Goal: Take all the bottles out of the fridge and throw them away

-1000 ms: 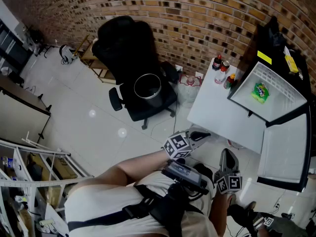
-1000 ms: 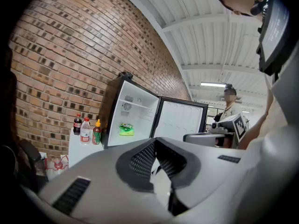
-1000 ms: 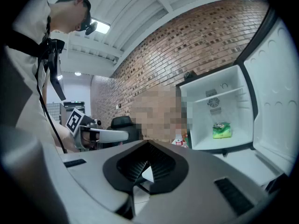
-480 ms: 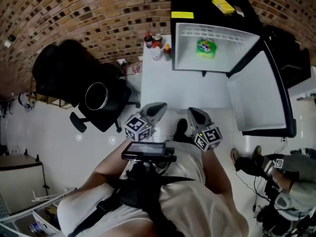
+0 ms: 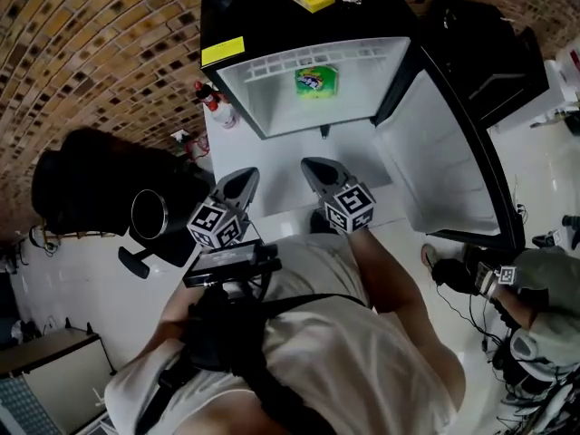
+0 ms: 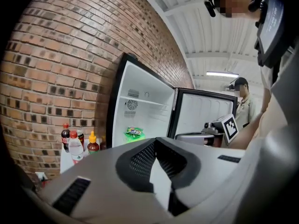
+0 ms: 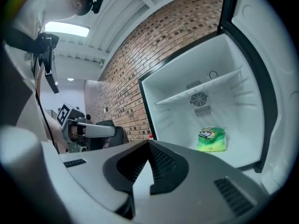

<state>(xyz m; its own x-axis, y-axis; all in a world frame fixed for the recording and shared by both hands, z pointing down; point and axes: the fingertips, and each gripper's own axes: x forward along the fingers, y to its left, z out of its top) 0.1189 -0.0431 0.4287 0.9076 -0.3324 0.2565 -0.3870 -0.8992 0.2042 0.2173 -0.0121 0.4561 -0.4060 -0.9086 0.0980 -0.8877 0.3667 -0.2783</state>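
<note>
- Jaws on the left gripper (image 6: 155, 140) were pressed together at the tips, with nothing between them.
- The right gripper (image 7: 148, 143) showed the same: jaws fully together and gripping nothing.
- From my head view, both grippers, left (image 5: 243, 178) and right (image 5: 315, 164), sat side by side above the white table (image 5: 272, 148), pointed toward the fridge (image 5: 263, 89).
- The fridge (image 6: 140, 111) stood straight ahead of both sets of jaws, well apart from them, with its door (image 5: 435, 152) swung wide to the right of the right jaws.
- Inside the fridge (image 7: 187, 111), a green packet (image 7: 211, 139) lay on the floor of the compartment, ahead and a little right of the right jaws; in the left gripper view the same green packet (image 6: 134, 133) sat just above the jaw tips.
- The bottles (image 6: 74, 143) stood in a tight cluster outside the fridge, against the brick wall, ahead and to the left of the left jaws; I made out red caps and one yellow cap.
- In the head view those bottles (image 5: 220, 107) were just beside the fridge's left wall, on the table's far corner.
- A black chair (image 5: 91, 179) bearing a metal bin (image 5: 149, 214) stood left of the left gripper.
</note>
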